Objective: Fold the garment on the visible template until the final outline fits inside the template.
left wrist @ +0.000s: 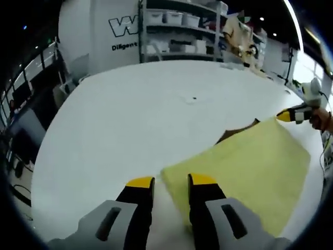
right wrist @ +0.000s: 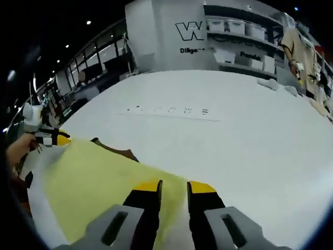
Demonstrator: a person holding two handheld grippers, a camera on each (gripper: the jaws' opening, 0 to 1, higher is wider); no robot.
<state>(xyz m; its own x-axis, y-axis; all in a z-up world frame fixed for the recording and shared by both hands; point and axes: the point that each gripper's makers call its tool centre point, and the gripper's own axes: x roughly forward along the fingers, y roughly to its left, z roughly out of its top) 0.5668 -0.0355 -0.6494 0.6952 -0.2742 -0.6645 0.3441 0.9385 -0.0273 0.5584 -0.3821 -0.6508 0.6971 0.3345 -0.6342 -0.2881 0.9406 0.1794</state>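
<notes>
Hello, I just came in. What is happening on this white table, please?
A person is folding a yellow garment on a white table with a two-jaw gripper in each hand. The left gripper and the right gripper each sit at a corner of the cloth with their jaws nearly closed on its edge. A brown piece, perhaps the template, peeks out from under the far edge.

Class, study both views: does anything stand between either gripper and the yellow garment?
Nothing visible does. The left gripper and the right gripper each already straddle an edge of the yellow garment on the white table.
</notes>
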